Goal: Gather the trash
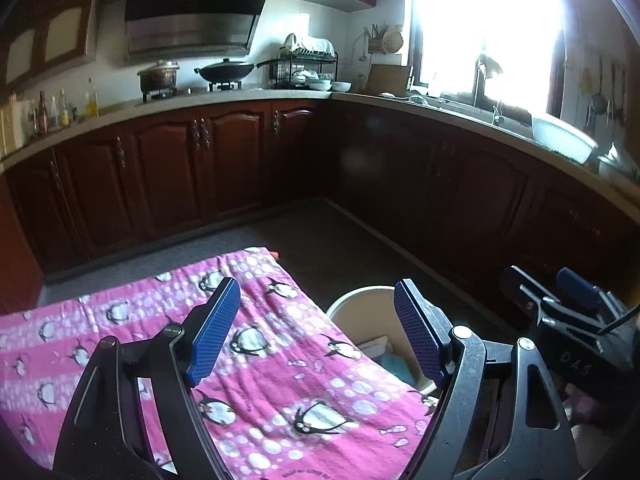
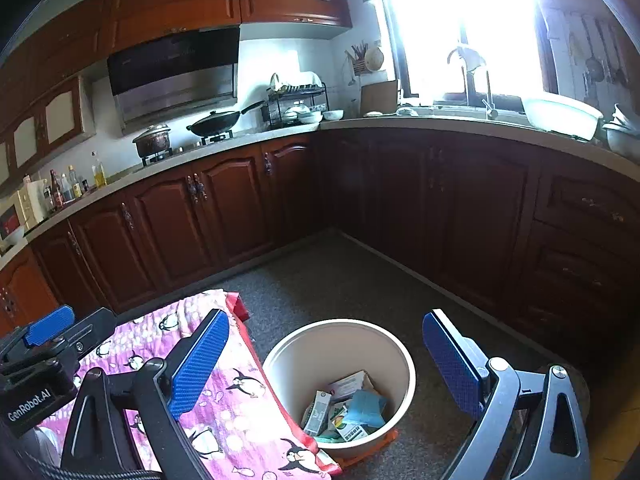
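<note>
The left gripper [image 1: 316, 336] is seen with its jaws wide and nothing between them. The right gripper [image 2: 326, 364] is also wide and empty, above the bin [image 2: 280, 354]. The bin stands on the floor [image 2: 344, 280], just beside the right edge of the table covered by the pink penguin cloth [image 1: 132, 320]. Several pieces of trash [image 2: 346, 408], small boxes and a blue packet, are already lying at the bottom of the bin.

No trash can be seen on the part of the cloth that is shown, so the task is judged to be nearly done, or a last check is being made. For this step, the whole cloth should be looked over up to its far edge and corners. If a piece is found, it should be approached from above, gripped at its middle without catching the cloth, and released only when it is fully over the bin's rim.
</note>
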A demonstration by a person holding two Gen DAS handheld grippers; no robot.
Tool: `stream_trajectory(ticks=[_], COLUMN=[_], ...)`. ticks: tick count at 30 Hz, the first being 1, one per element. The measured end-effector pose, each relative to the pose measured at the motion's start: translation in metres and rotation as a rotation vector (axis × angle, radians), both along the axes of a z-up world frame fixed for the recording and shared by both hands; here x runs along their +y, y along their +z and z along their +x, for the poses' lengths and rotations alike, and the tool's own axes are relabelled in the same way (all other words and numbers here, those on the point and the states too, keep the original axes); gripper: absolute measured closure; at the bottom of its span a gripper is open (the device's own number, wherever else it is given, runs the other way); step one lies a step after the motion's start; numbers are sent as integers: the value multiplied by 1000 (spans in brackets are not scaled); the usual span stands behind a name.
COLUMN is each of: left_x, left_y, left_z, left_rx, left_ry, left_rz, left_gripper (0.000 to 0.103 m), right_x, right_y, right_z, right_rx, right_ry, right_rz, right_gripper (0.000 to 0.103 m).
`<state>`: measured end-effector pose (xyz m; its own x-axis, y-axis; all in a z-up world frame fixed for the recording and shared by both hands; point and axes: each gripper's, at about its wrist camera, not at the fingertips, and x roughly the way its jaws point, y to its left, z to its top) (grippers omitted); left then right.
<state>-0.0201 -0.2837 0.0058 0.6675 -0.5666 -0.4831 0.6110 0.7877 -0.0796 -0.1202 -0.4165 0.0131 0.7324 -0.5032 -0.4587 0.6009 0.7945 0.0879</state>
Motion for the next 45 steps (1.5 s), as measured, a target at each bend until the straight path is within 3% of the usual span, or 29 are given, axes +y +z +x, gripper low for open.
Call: stream_trajectory(ticks=[19,45], left_x=[1,-3], left_y=[-18,-19], left_z=[4,2], left_rx=[30,24], left_ry=[-11,-26], left_rz=[9,5], left_gripper=[24,24], right_x=[6,3], right_y=[0,-4], right_z=[-3,-2], right_rx=[1,13], right_ry=[-14,-17], right_rz=[-9,9], right_gripper=[6,6])
